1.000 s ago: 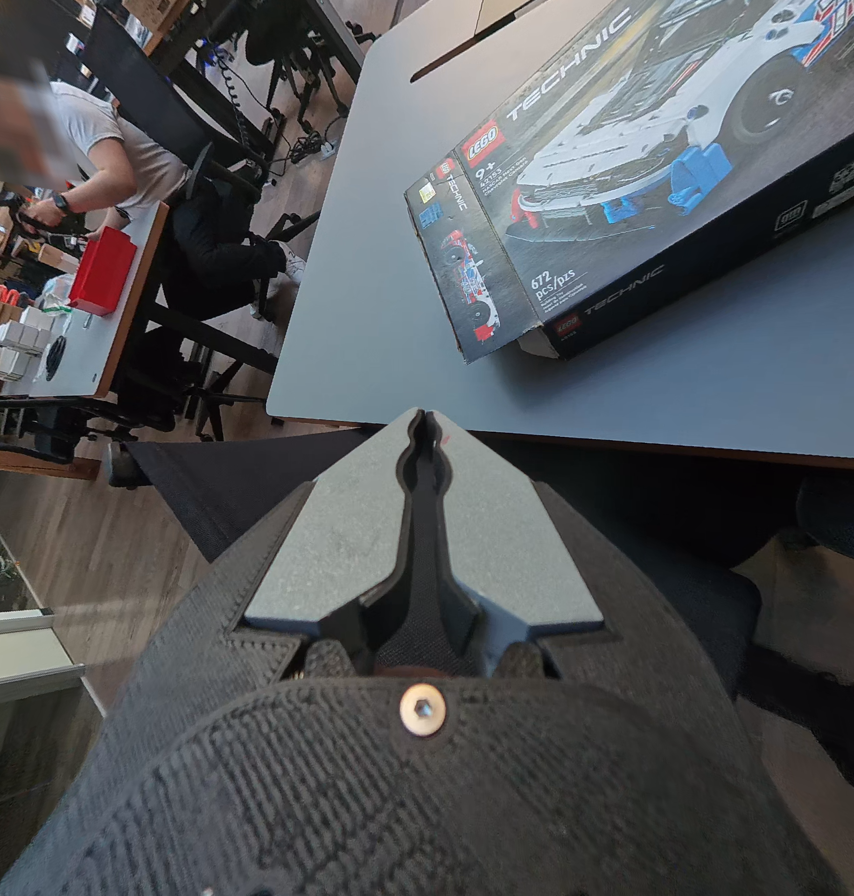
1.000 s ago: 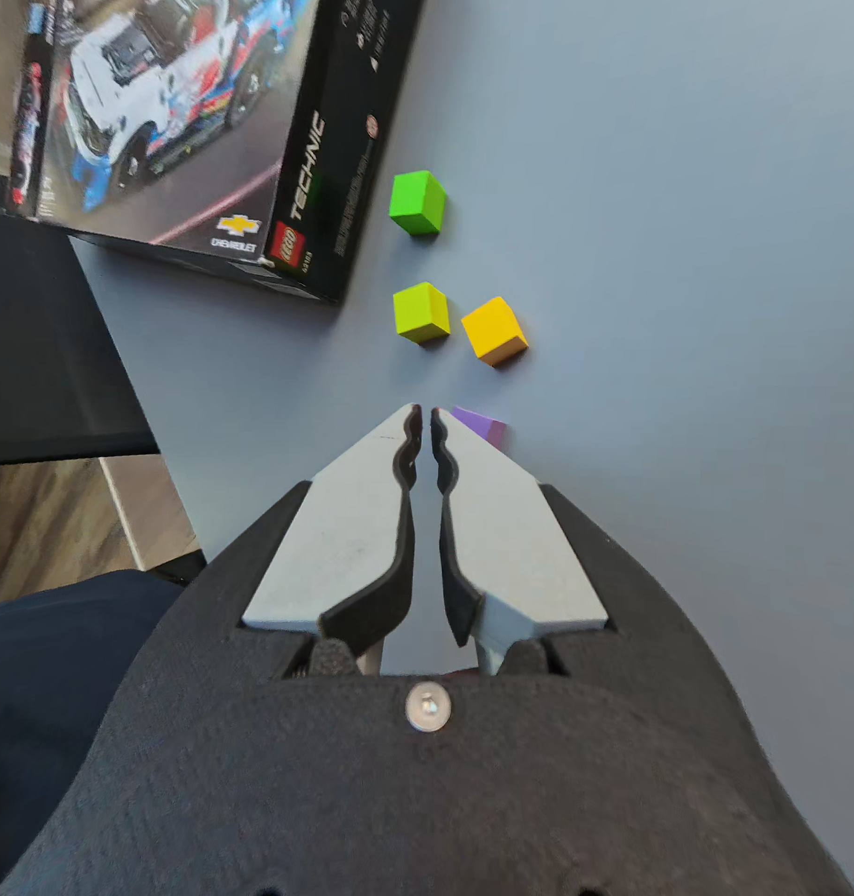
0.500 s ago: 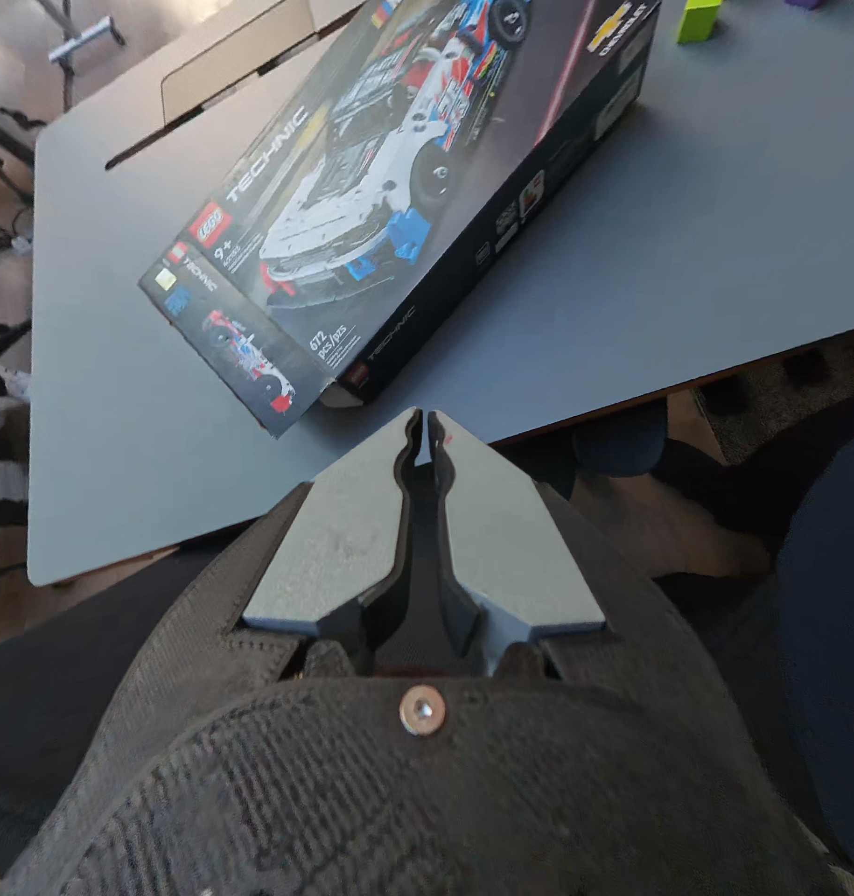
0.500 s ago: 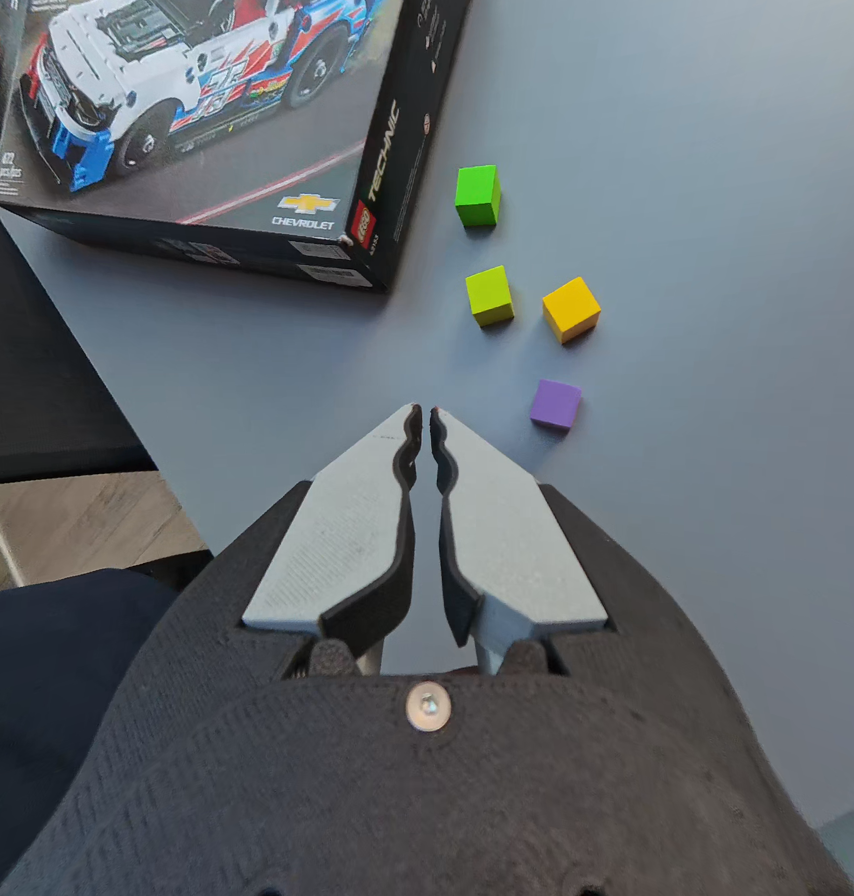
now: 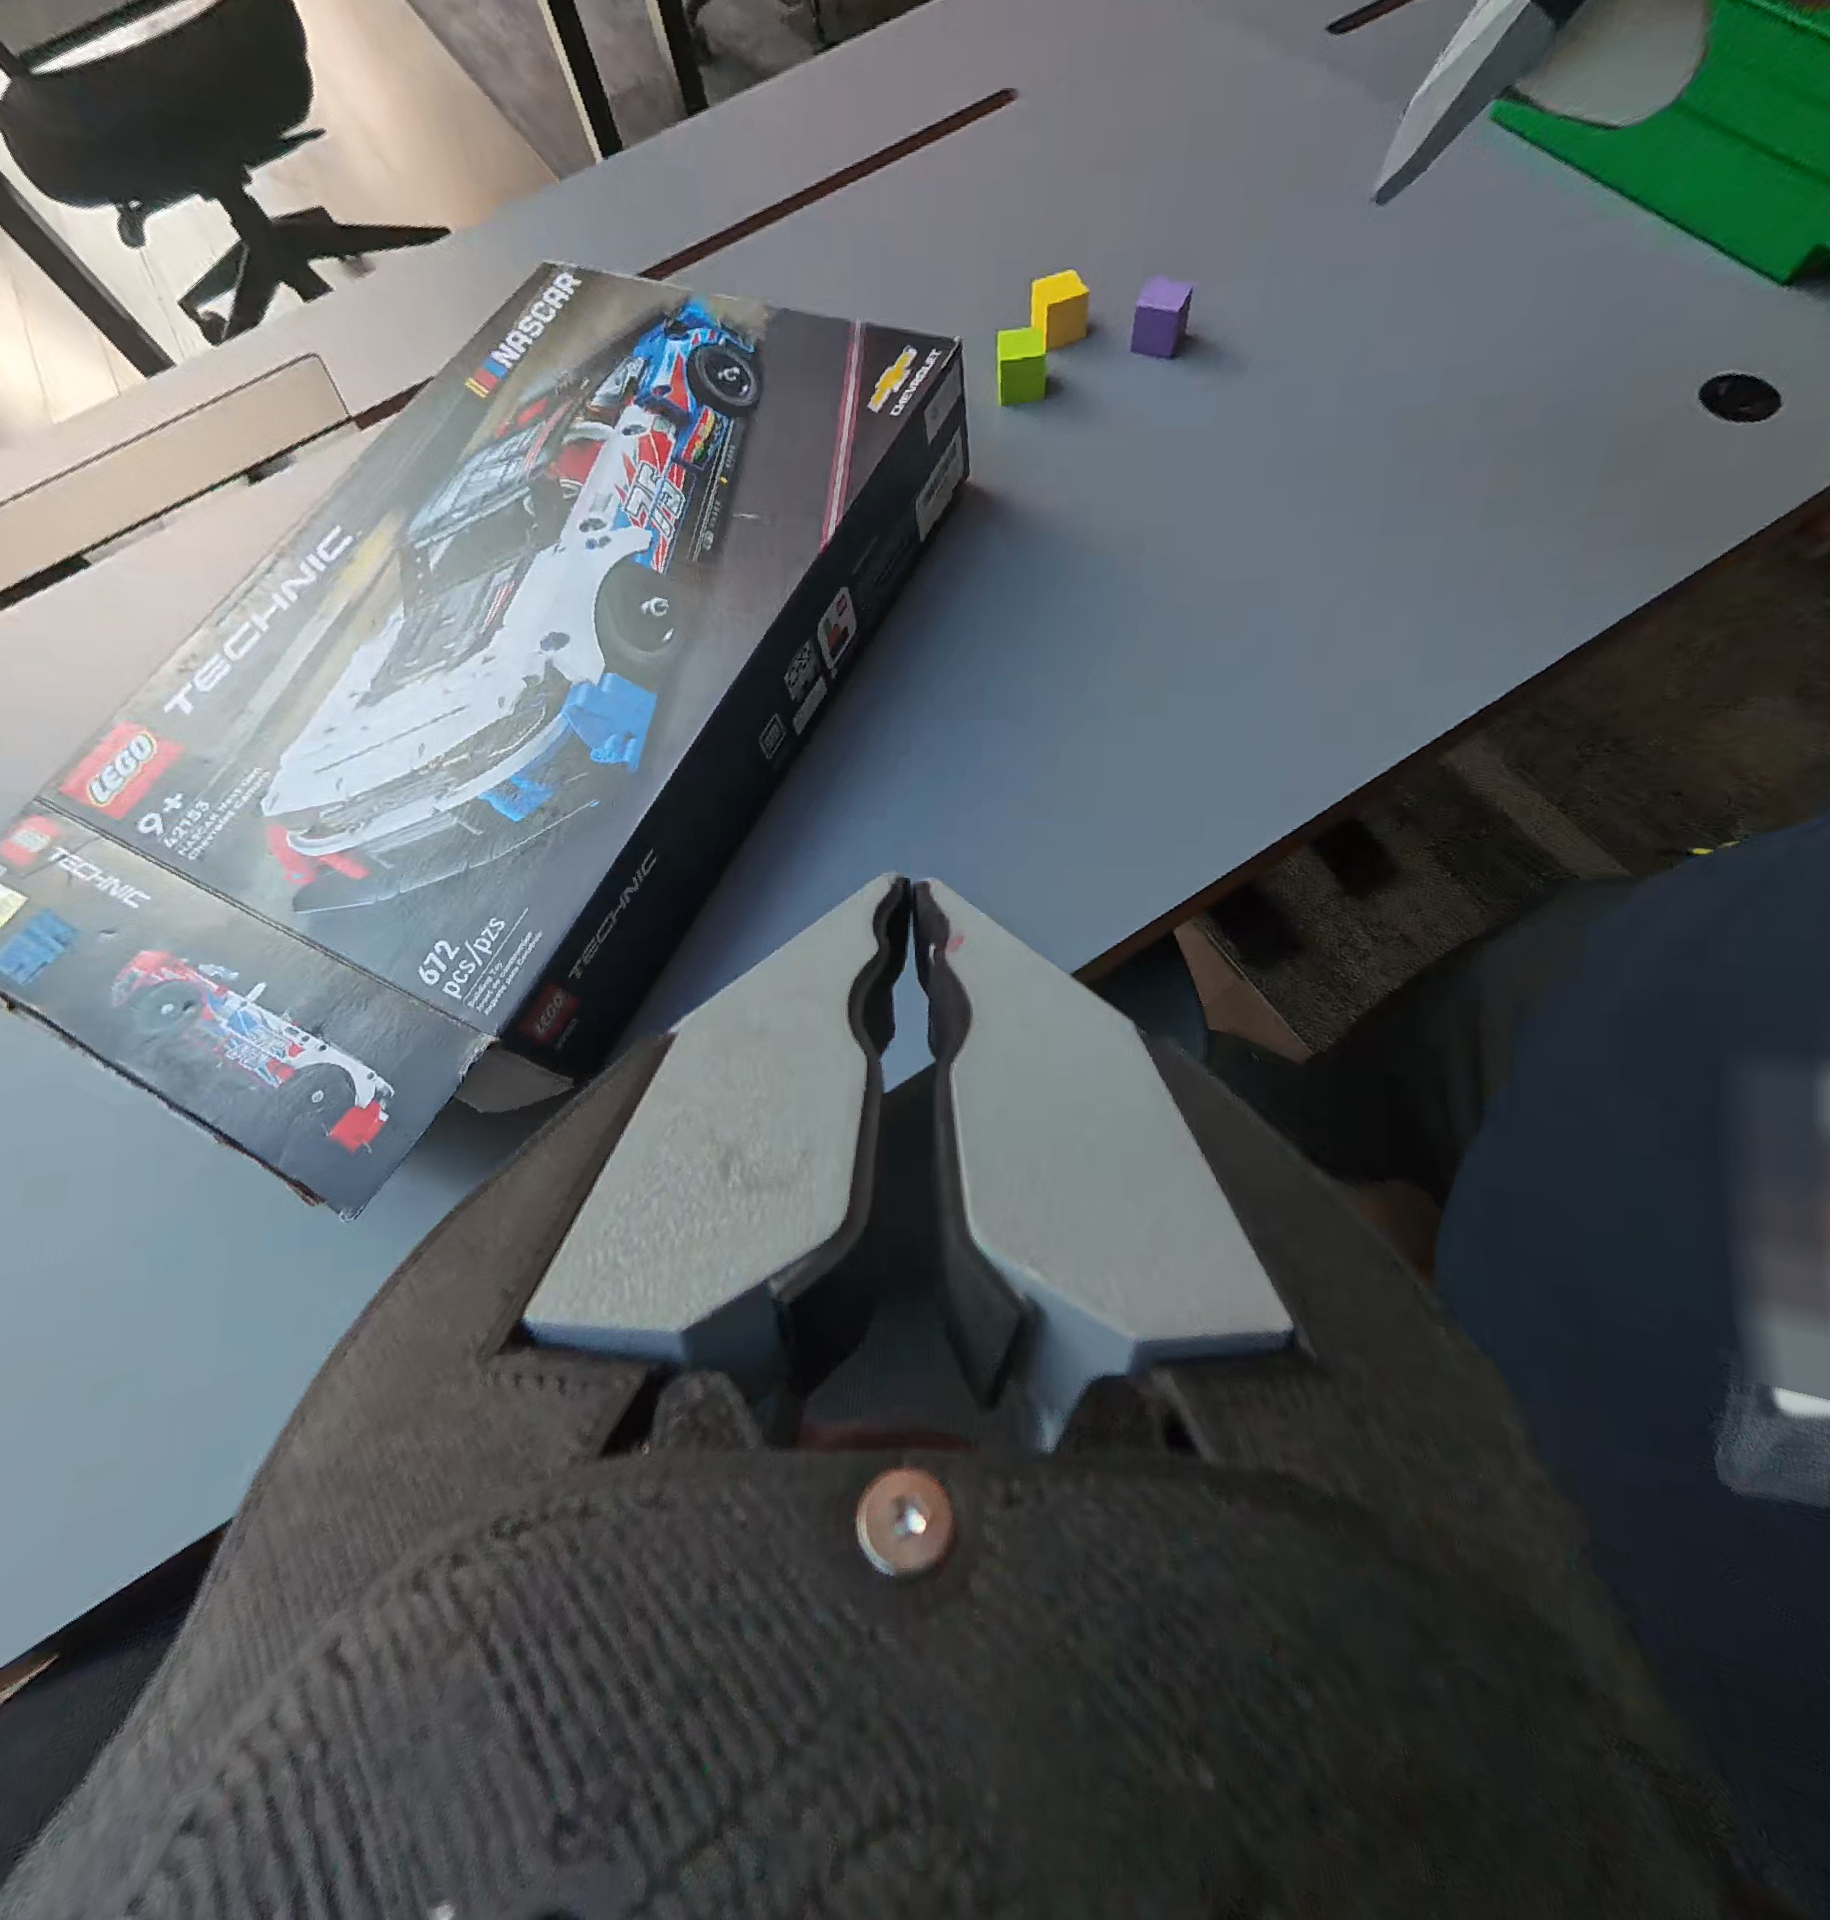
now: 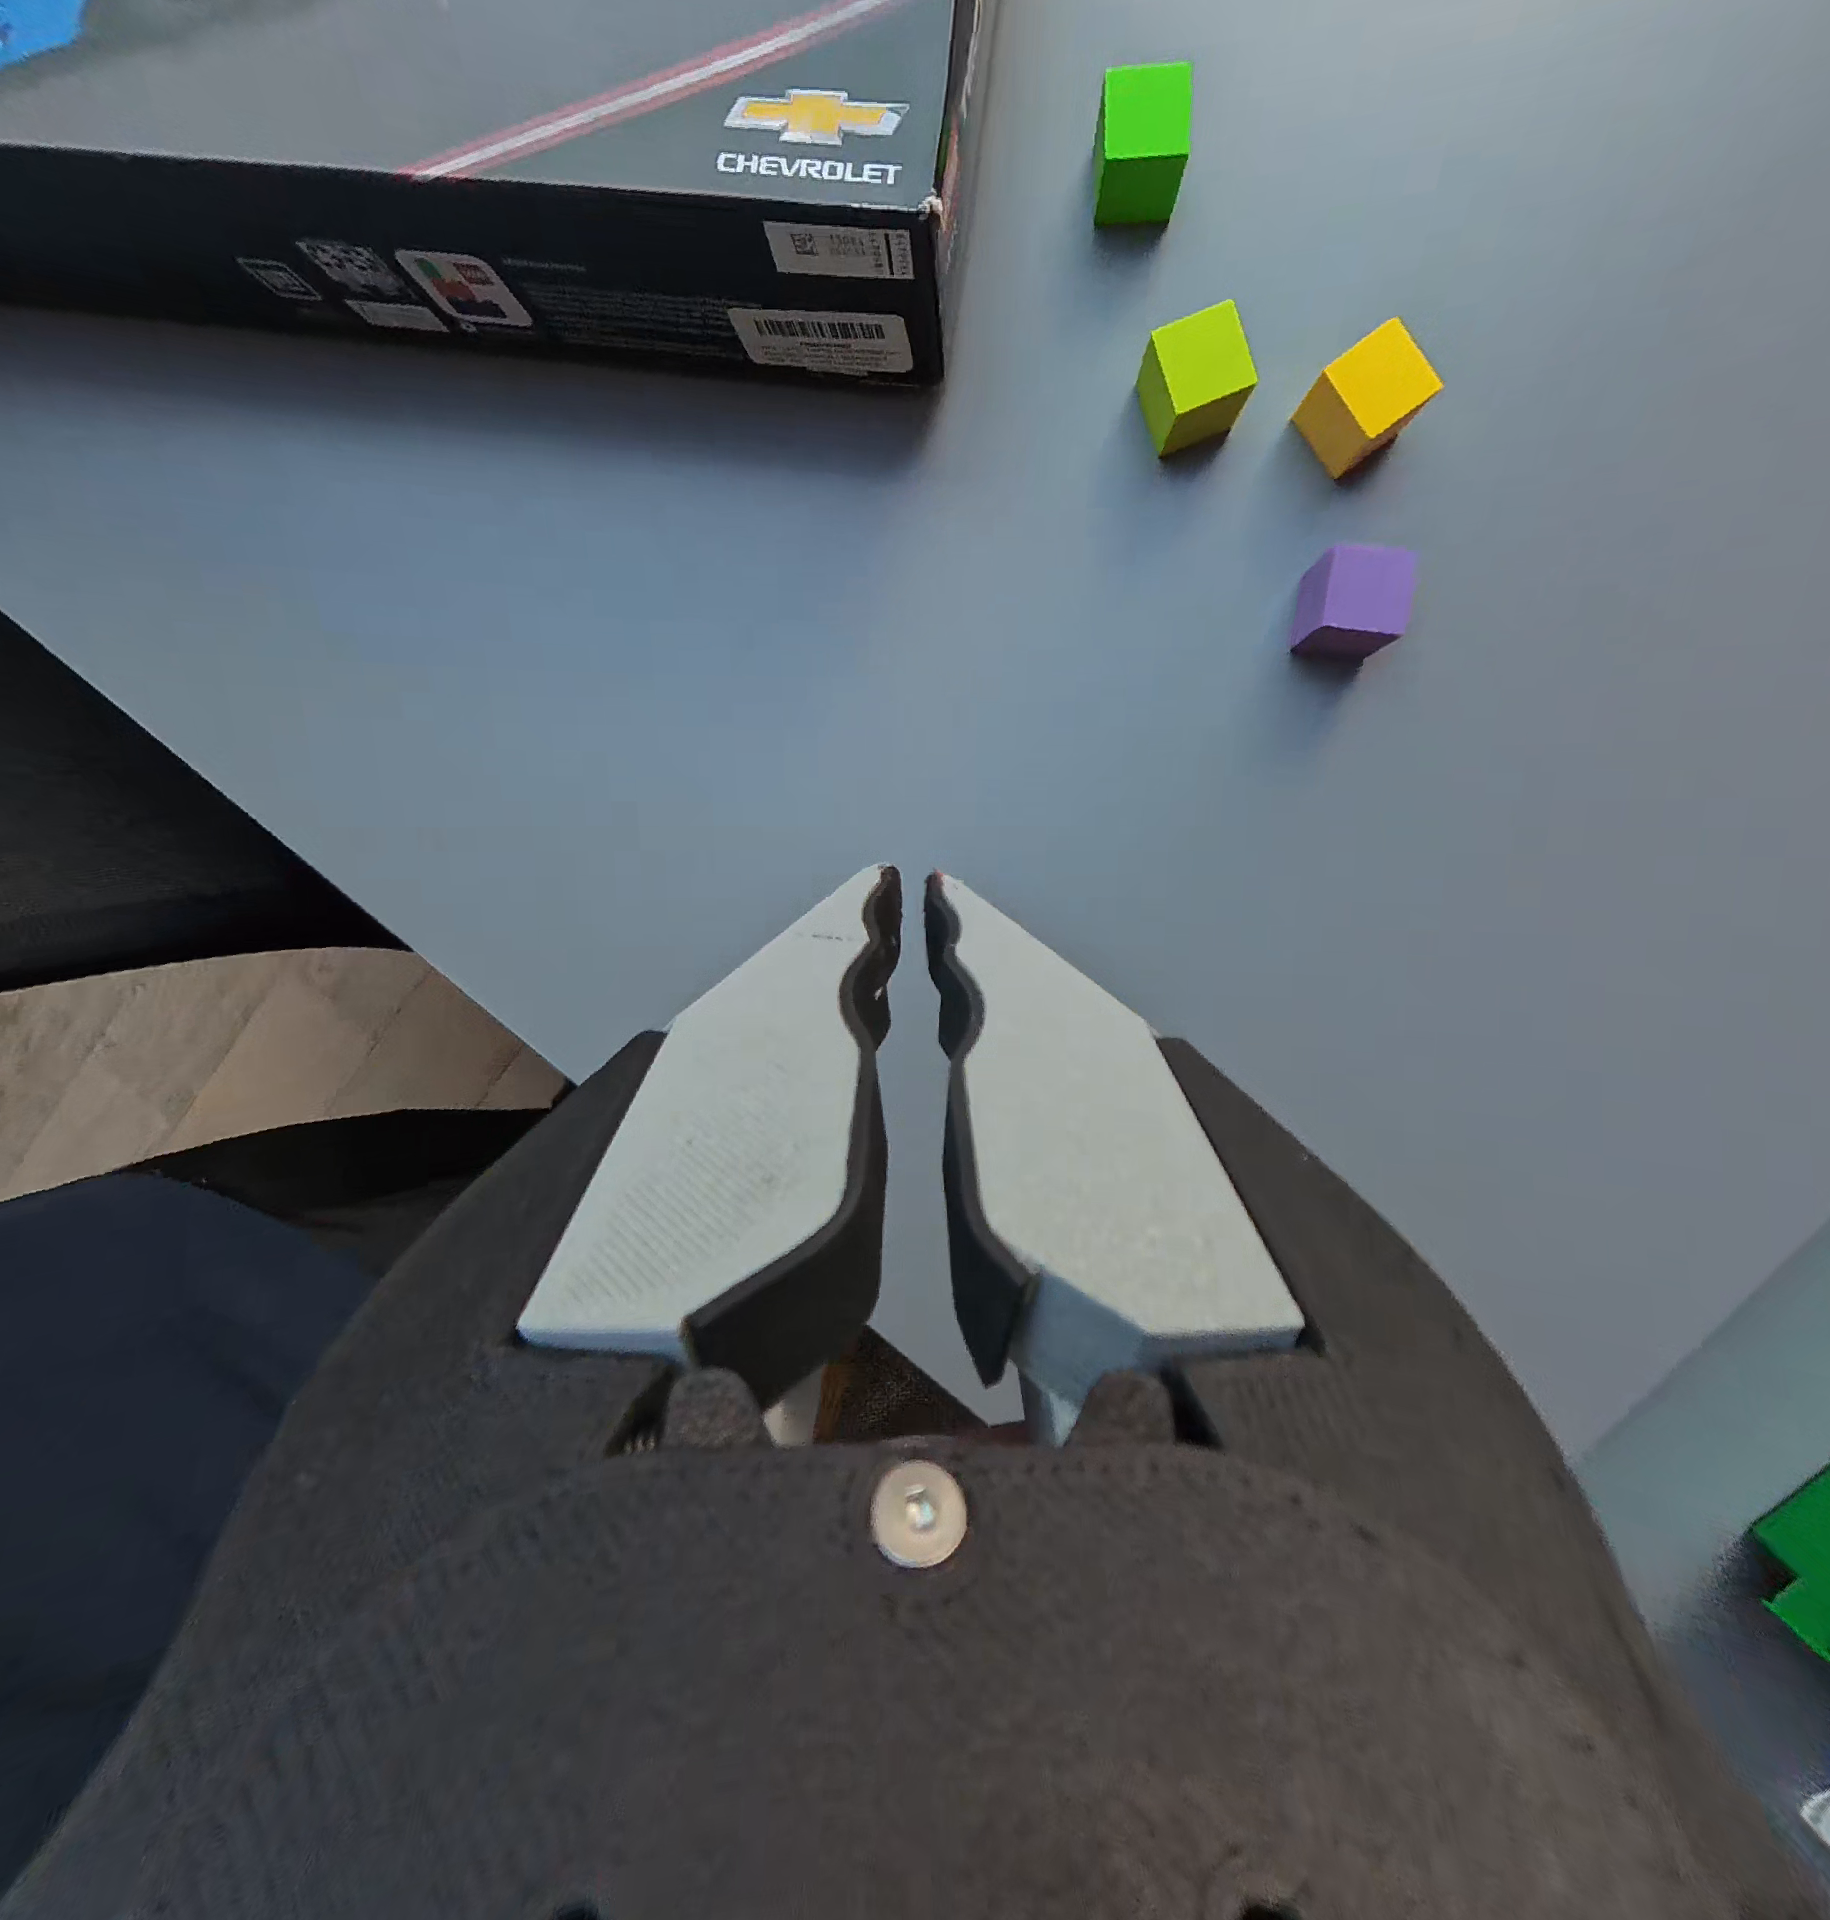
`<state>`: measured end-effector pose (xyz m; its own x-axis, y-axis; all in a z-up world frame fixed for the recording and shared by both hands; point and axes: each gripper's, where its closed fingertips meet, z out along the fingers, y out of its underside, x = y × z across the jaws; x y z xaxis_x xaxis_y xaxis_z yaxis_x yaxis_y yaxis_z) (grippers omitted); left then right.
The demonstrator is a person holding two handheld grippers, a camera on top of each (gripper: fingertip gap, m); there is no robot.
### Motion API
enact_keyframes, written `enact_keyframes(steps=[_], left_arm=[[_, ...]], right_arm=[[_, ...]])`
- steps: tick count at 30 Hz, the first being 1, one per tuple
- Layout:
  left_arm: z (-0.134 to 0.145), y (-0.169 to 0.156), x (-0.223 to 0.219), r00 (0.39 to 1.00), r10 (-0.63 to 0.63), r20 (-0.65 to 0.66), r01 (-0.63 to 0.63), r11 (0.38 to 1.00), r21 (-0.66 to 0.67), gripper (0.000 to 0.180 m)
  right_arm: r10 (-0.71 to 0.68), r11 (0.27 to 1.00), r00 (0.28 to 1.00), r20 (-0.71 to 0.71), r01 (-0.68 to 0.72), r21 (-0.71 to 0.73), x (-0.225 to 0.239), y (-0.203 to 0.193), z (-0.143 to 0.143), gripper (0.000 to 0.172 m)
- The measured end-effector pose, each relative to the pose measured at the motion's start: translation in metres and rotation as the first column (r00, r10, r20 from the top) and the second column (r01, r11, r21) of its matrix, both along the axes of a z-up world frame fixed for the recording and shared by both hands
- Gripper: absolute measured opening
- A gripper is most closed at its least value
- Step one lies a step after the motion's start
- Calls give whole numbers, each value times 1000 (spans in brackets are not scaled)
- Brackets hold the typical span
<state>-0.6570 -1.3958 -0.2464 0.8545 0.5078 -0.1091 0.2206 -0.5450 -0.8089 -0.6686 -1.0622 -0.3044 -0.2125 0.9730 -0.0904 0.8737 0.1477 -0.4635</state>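
Four small cubes, bright green, lime, yellow and purple, sit loose on the grey-blue worktop beside a flat printed cardboard box; the left tool and right tool hover, tips together, gripping nothing

Left tool closed and bare; right tool seemingly closed, tips barely apart.

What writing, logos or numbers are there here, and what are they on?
I do not copy wording; this is where it stands.
Box lid: big white lettering and a red logo, beside a race-car picture.
Box side: white barcode stickers, print too small to read.
Cubes, table, left tool, right tool: none.
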Motion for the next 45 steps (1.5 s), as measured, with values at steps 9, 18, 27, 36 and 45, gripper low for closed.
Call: enact_keyframes(steps=[9, 18, 27, 36, 45], left_arm=[[1, -15, -12, 994, 99, -49, -100, 995, -27, 0], [-13, -45, -28, 968, 241, -74, -251, 947, -200, 0], [28, -95, -32, 816, 528, -236, -577, 767, -280, 0], [35, -99, -29, 753, 539, -377, -650, 696, -303, 0], [35, -116, -31, 700, 628, -341, -713, 649, -267, 0]], right_arm=[[54, 998, 994, -97, -52, 26, -27, 5, 4, 12], [212, 977, 977, -29, -213, -33, -79, 27, -54, 12], [340, 935, 938, -71, -345, -78, -117, 59, -78, 18], [351, 927, 926, -141, -365, -89, -124, 79, -69, 23], [340, 924, 927, -160, -361, -128, -130, 74, -73, 28]])
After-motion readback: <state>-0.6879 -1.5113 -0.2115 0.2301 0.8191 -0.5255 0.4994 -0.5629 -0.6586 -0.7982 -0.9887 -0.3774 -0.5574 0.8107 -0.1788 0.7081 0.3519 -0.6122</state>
